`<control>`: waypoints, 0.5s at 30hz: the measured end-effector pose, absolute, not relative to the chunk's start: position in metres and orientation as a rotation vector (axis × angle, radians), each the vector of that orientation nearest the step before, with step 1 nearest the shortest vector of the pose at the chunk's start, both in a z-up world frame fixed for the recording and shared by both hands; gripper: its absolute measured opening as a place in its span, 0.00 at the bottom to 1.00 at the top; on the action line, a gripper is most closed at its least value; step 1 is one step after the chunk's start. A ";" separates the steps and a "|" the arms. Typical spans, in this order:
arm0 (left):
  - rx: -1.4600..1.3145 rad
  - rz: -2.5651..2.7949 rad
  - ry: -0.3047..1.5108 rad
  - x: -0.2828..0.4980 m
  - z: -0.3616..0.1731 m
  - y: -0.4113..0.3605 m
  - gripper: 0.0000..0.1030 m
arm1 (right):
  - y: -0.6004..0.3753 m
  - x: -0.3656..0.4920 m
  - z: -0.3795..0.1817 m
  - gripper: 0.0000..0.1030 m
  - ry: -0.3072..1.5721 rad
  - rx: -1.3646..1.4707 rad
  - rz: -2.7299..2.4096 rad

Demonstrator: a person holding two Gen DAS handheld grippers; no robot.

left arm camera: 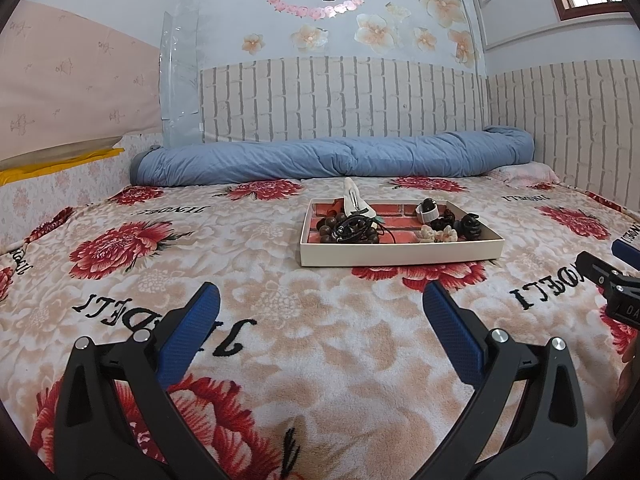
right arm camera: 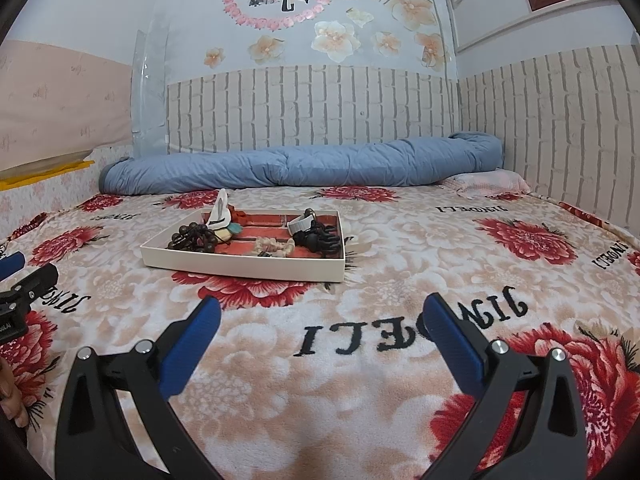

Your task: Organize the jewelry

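Behind the bed, a brick-pattern wall panel and a rolled blue quilt (left arm camera: 332, 158) close off the far side, and a floral blanket (left arm camera: 248, 264) covers the whole mattress. On this blanket sits a shallow white tray (left arm camera: 400, 254), and all the jewelry I can see lies inside it: dark wooden bead bracelets (left arm camera: 346, 232) at its left end, a white hair clip (left arm camera: 354, 200) standing up behind them, pale shell-like pieces (left arm camera: 438, 235) near the front wall, and black claw clips (left arm camera: 468, 224) at its right end. My left gripper (left arm camera: 320, 312) and my right gripper (right arm camera: 322, 320) both hover low over the blanket, near the tray but apart from it, fingers spread wide and grasping nothing.

I judge this fits two stages: the pieces are gathered and still to be sorted, or they are already put away. If I reach in, I should take one piece alone, because the beads and cords look tangled, and hold the tray, which may slide on soft fabric
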State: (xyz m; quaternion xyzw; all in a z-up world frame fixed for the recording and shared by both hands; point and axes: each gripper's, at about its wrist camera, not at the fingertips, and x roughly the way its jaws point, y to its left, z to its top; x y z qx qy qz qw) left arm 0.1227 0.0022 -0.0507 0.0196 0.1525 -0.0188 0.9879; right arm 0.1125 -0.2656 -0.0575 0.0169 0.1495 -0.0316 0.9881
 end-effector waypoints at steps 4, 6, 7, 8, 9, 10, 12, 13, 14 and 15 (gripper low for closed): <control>0.039 -0.038 0.305 0.123 -0.050 0.002 0.95 | -0.266 0.113 -0.058 0.96 0.301 0.033 -0.063; 0.041 -0.037 0.303 0.122 -0.050 0.002 0.95 | -0.266 0.112 -0.057 0.96 0.301 0.031 -0.065; 0.044 -0.037 0.302 0.122 -0.051 0.002 0.95 | -0.266 0.112 -0.057 0.96 0.301 0.032 -0.065; 0.048 -0.036 0.302 0.122 -0.051 0.001 0.95 | -0.266 0.113 -0.057 0.96 0.302 0.031 -0.065; 0.054 -0.035 0.303 0.123 -0.052 0.001 0.95 | -0.266 0.112 -0.057 0.96 0.302 0.031 -0.065; 0.060 -0.034 0.302 0.122 -0.053 0.000 0.95 | -0.266 0.113 -0.057 0.96 0.302 0.031 -0.065; 0.067 -0.034 0.293 0.121 -0.053 0.000 0.95 | -0.266 0.112 -0.057 0.96 0.301 0.032 -0.065; 0.069 -0.034 0.291 0.120 -0.053 0.000 0.95 | -0.266 0.112 -0.057 0.96 0.302 0.032 -0.065; 0.070 -0.035 0.291 0.120 -0.054 0.000 0.95 | -0.266 0.113 -0.058 0.96 0.302 0.032 -0.065; 0.069 -0.034 0.294 0.121 -0.054 0.000 0.95 | -0.266 0.112 -0.057 0.96 0.301 0.032 -0.065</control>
